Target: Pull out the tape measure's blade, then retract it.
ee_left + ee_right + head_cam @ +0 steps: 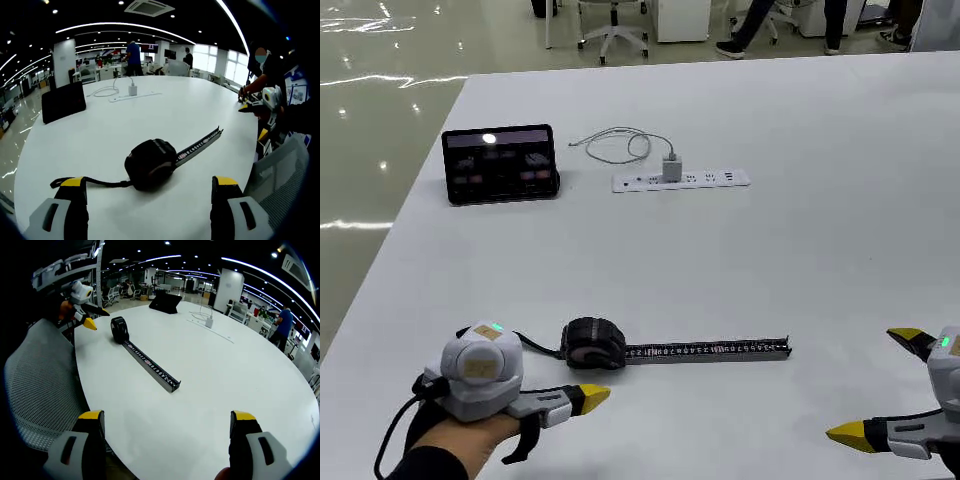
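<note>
The tape measure (593, 343) sits on the white desk (840, 220) near its front edge, with its blade (710, 350) pulled out and lying flat along the desk toward the right. A black strap (102, 182) runs from the case toward one jaw of the left claw (150, 180). That claw is spread wide with nothing in it. In the left gripper view the case sits just ahead of its 2 yellow-tipped jaws and between them. The right claw (167, 414) is spread wide too and holds nothing, well apart from the blade's free end. Farther back are a dark tablet (500, 163) and a white power strip (680, 181) with a charger (671, 167) and a looped cable (615, 145)
</note>
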Action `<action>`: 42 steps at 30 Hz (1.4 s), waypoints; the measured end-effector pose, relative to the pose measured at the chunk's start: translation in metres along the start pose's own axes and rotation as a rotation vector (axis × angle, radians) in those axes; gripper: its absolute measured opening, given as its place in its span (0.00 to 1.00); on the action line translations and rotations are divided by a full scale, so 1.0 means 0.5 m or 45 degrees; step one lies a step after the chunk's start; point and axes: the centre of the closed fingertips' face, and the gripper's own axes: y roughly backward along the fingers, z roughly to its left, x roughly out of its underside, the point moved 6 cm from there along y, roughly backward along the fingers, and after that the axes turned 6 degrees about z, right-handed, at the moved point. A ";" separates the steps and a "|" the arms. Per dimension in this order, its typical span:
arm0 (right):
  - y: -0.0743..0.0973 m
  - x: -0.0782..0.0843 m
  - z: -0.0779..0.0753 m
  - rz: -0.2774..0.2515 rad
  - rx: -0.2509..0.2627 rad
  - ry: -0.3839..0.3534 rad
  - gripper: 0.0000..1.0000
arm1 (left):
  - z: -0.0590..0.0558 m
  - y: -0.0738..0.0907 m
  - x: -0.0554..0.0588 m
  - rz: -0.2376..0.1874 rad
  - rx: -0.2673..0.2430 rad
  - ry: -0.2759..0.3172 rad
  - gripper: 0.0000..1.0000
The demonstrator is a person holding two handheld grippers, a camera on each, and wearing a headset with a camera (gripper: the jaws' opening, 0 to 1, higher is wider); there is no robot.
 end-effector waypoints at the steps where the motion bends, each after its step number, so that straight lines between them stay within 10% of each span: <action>1: -0.004 -0.003 -0.002 0.006 0.002 0.014 1.00 | -0.002 -0.005 -0.001 -0.013 -0.026 0.015 1.00; 7: -0.018 -0.018 -0.012 0.027 -0.032 0.049 1.00 | 0.002 -0.023 -0.014 -0.085 -0.135 0.119 1.00; 25: -0.072 -0.092 -0.037 0.067 -0.112 0.254 1.00 | -0.040 -0.072 -0.003 -0.078 -0.200 0.170 1.00; 32: -0.108 -0.098 -0.047 0.162 -0.251 0.316 1.00 | -0.065 -0.064 -0.029 -0.177 -0.219 0.109 1.00; 42: -0.160 -0.105 -0.049 0.279 -0.368 0.444 0.93 | -0.057 -0.071 -0.019 -0.157 -0.221 0.126 1.00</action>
